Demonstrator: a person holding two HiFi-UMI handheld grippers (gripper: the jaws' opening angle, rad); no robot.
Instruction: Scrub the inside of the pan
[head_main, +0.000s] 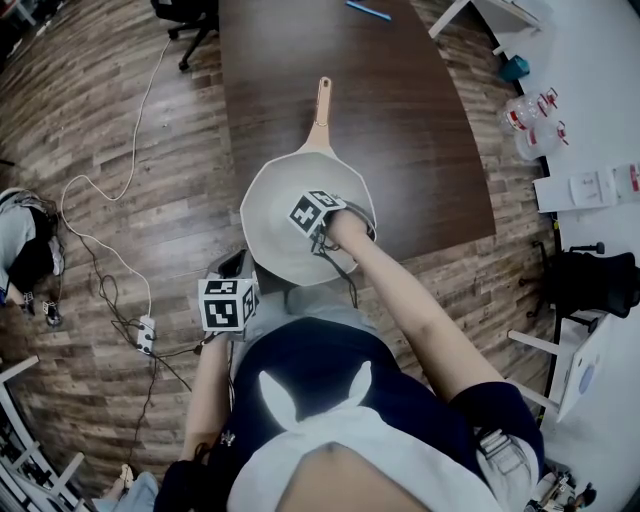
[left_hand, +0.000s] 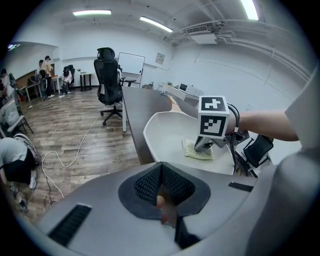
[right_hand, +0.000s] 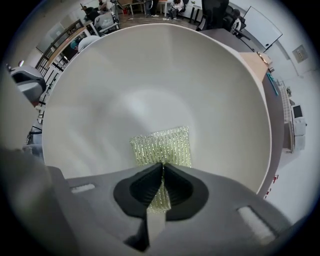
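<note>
Scouring pad (right_hand: 161, 145), yellow-green mesh: lying flat on the inner floor of the white pan (right_hand: 150, 70). Its near edge is running up between the fingers of the right gripper (right_hand: 162, 169), which are pinching it tight. Left gripper (left_hand: 161, 174): fingers pressing together by the pan's near rim; whether they are gripping the rim cannot be told. Pan is sitting at the near edge of a dark brown table (head_main: 400, 130). White cable (head_main: 100, 190) is trailing over the wood-plank floor (head_main: 120, 100); black office chair (left_hand: 107, 75) is standing beyond.

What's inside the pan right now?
A yellow-green scrub pad rests on the floor of the pan, pinched by the right gripper. The gripper covers the pad's near edge; the floor under the pad is hidden too.
</note>
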